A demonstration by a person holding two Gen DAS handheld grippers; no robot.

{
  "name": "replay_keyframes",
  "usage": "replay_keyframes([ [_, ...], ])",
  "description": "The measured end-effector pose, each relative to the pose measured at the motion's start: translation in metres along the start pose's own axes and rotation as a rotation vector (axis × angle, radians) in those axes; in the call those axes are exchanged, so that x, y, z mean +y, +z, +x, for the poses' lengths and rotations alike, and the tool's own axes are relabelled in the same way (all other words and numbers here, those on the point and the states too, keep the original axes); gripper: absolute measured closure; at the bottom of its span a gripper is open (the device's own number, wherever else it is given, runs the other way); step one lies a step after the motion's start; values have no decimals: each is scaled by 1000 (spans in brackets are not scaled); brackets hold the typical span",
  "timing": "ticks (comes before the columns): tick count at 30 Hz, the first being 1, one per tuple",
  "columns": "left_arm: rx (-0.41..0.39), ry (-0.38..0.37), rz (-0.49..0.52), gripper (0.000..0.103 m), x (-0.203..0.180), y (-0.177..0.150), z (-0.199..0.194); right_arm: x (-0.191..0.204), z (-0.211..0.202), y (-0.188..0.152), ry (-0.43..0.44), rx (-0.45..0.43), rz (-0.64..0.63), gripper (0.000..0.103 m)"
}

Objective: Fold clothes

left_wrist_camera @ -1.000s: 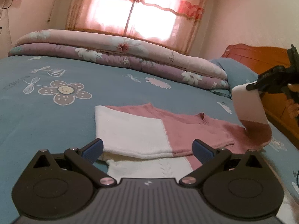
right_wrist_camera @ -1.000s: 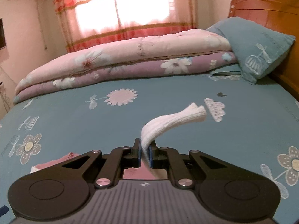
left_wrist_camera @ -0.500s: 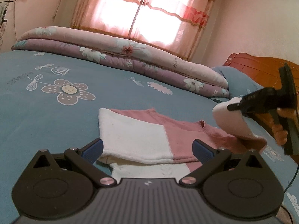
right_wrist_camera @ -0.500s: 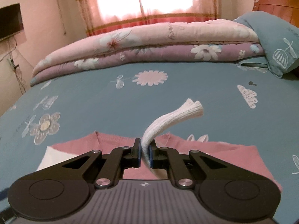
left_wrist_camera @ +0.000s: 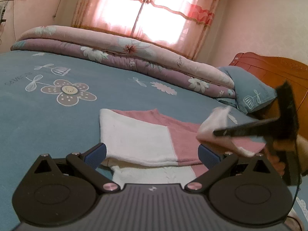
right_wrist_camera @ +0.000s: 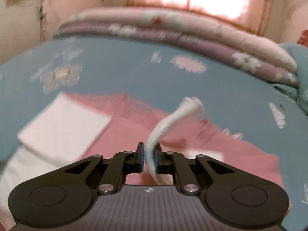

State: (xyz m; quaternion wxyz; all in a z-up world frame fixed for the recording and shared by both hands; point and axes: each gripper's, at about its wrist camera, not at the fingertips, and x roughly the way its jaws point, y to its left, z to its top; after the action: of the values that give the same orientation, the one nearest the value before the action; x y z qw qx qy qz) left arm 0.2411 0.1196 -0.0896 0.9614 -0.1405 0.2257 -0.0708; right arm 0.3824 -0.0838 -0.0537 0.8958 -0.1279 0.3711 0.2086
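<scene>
A pink and white knit sweater [left_wrist_camera: 146,140] lies on the blue bedsheet [left_wrist_camera: 57,127], its left sleeve folded across the body. My left gripper [left_wrist_camera: 152,154] is open and empty, low over the sweater's near hem. My right gripper [right_wrist_camera: 149,156] is shut on the white cuff [right_wrist_camera: 173,117] of the right sleeve and holds it above the pink body [right_wrist_camera: 134,127]. In the left wrist view the right gripper [left_wrist_camera: 217,133] shows blurred at the right, carrying the white cuff [left_wrist_camera: 215,119] over the sweater.
A folded pink and purple floral quilt [left_wrist_camera: 119,55] lies along the far edge of the bed. A blue pillow [left_wrist_camera: 248,90] leans on the wooden headboard [left_wrist_camera: 275,71] at the right. A curtained window [left_wrist_camera: 154,13] is behind.
My right gripper has carried the white cuff leftward and down over the sweater's body, from beside the headboard. My left gripper has stayed open in place, tilting slightly.
</scene>
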Motion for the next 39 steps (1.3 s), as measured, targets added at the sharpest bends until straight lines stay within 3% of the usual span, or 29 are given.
replay_keyframes([
  [3,3,-1,22,2,-4,-2,1,-3,-4,-5,25,21,18,68],
  [5,4,-4,35,2,-6,-2,1,-19,-27,-7,50,-29,58,46],
  [6,3,-5,39,2,-7,-3,1,-31,-43,-9,41,-66,76,43],
  [8,0,-3,38,2,-7,-3,1,-59,-78,-16,-22,-148,115,35],
  [11,-7,-13,16,2,-6,-3,1,-108,-121,-42,-241,-255,195,18],
  [13,-7,-24,3,2,-5,-4,1,-135,-131,-64,-381,-254,222,18],
  [15,-1,-31,5,2,-7,-6,2,-159,-130,-91,-427,-202,250,18],
  [18,15,-41,31,2,-20,-7,4,-177,-119,-128,-403,-147,298,18],
  [21,31,-50,60,2,-34,-8,5,-180,-100,-142,-350,-128,302,18],
  [26,62,-64,121,2,-59,-10,8,-183,-67,-137,-358,-100,228,18],
  [29,103,-58,227,2,-80,-11,15,-189,-56,-131,-380,-118,204,18],
  [32,135,-33,425,2,-106,-13,25,-197,-46,-138,-426,-94,185,17],
  [37,44,50,952,3,-154,-34,47,-211,-44,-152,-387,-81,291,15],
  [38,22,92,1078,7,-159,-43,55,-213,-45,-152,-375,-82,306,15],
  [39,0,134,1203,18,-165,-53,63,-214,-46,-153,-368,-83,314,15],
])
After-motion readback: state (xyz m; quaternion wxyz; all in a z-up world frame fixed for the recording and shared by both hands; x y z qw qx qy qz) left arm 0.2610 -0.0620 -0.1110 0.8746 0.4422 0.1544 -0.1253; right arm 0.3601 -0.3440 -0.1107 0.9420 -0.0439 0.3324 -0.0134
